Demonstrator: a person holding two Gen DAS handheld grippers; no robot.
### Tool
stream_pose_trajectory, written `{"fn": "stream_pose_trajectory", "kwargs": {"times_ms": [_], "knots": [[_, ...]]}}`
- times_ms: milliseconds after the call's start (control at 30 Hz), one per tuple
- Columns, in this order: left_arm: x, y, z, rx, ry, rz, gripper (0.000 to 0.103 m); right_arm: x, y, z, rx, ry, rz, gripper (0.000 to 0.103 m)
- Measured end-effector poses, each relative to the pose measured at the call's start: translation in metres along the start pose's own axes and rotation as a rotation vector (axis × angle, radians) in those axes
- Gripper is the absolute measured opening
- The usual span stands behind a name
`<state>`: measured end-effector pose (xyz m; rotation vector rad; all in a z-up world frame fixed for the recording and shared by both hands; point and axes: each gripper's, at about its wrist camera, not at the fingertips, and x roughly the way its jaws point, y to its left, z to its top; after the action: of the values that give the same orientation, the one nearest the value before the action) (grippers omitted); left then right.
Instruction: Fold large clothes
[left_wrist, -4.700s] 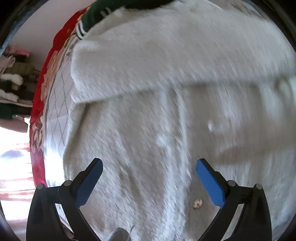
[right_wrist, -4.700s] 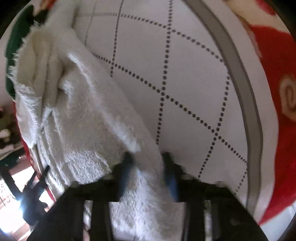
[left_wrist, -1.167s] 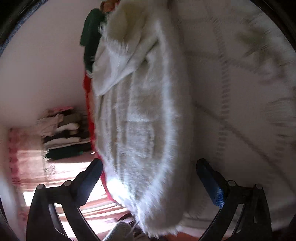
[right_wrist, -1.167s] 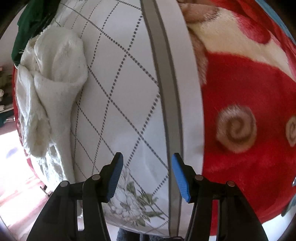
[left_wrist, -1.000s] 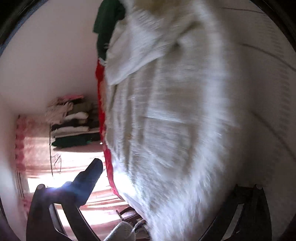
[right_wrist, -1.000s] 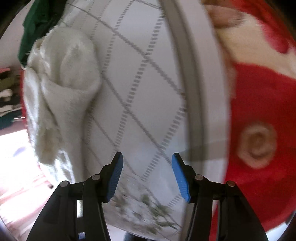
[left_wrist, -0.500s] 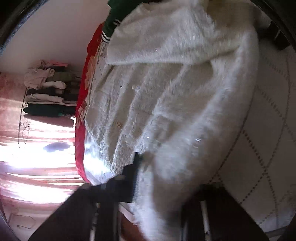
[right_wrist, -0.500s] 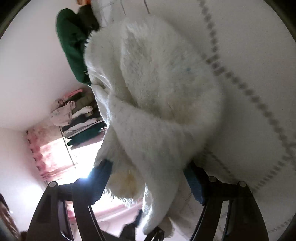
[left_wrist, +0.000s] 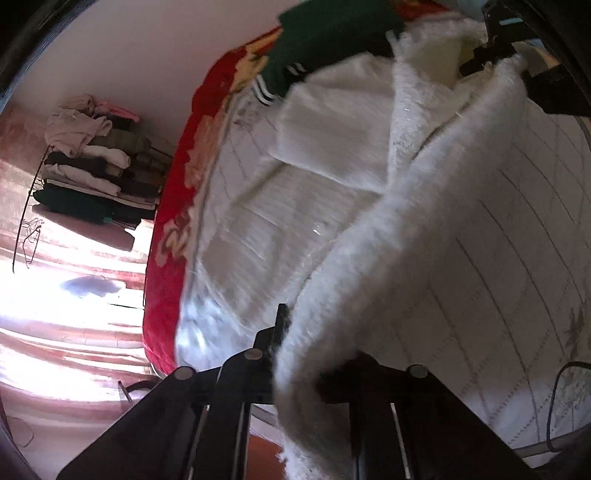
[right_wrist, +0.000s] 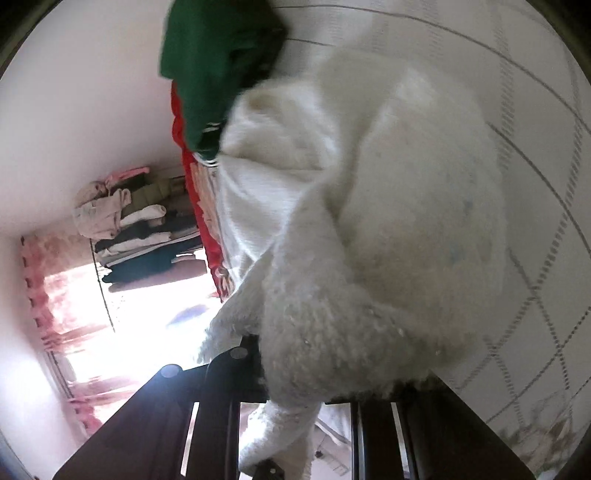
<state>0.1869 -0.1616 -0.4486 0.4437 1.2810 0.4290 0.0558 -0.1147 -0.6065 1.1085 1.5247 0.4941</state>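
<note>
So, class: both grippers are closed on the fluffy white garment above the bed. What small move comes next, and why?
Probably carry the lifted edge across and lay it down. The left gripper and right gripper both pinch the white garment, raised off the quilted sheet, so the fold looks half made.

No legible text, labels, brands or nos. can be made out in either view; motion blur throughout.
</note>
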Motion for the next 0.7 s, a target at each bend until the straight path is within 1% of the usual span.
{"fn": "stream_pose_trajectory", "kwargs": {"times_ms": [133, 200, 233, 267, 333, 400, 533, 600, 633, 667, 700], "knots": [[0.013, 0.044, 0.017, -0.028, -0.029, -0.027, 0.008, 0.014, 0.054, 0.005, -0.047, -0.014, -0.05, 0.018], [0.027, 0.067, 0.026, -0.038, -0.047, -0.045, 0.008, 0.03, 0.083, 0.012, -0.061, -0.032, -0.084, 0.018], [0.033, 0.077, 0.03, -0.041, -0.052, -0.051, 0.008, 0.035, 0.09, 0.014, -0.064, -0.035, -0.093, 0.018], [0.044, 0.09, 0.035, -0.048, -0.059, -0.064, 0.008, 0.048, 0.105, 0.019, -0.066, -0.044, -0.111, 0.018], [0.059, 0.109, 0.04, -0.062, -0.065, -0.082, 0.007, 0.062, 0.121, 0.023, -0.074, -0.047, -0.132, 0.018], [0.081, 0.128, 0.046, -0.075, -0.062, -0.106, 0.007, 0.088, 0.138, 0.036, -0.08, -0.05, -0.16, 0.018], [0.132, 0.158, 0.057, -0.1, -0.028, -0.158, 0.007, 0.148, 0.163, 0.062, -0.104, -0.034, -0.236, 0.018], [0.163, 0.171, 0.064, -0.111, 0.015, -0.201, 0.008, 0.185, 0.174, 0.077, -0.115, -0.018, -0.311, 0.018], [0.178, 0.177, 0.066, -0.127, 0.037, -0.222, 0.01, 0.198, 0.175, 0.083, -0.116, -0.005, -0.345, 0.018], [0.2, 0.181, 0.069, -0.141, 0.073, -0.246, 0.014, 0.215, 0.175, 0.09, -0.108, 0.013, -0.395, 0.019], [0.218, 0.184, 0.071, -0.152, 0.11, -0.283, 0.015, 0.229, 0.174, 0.098, -0.092, 0.034, -0.417, 0.028]]}}
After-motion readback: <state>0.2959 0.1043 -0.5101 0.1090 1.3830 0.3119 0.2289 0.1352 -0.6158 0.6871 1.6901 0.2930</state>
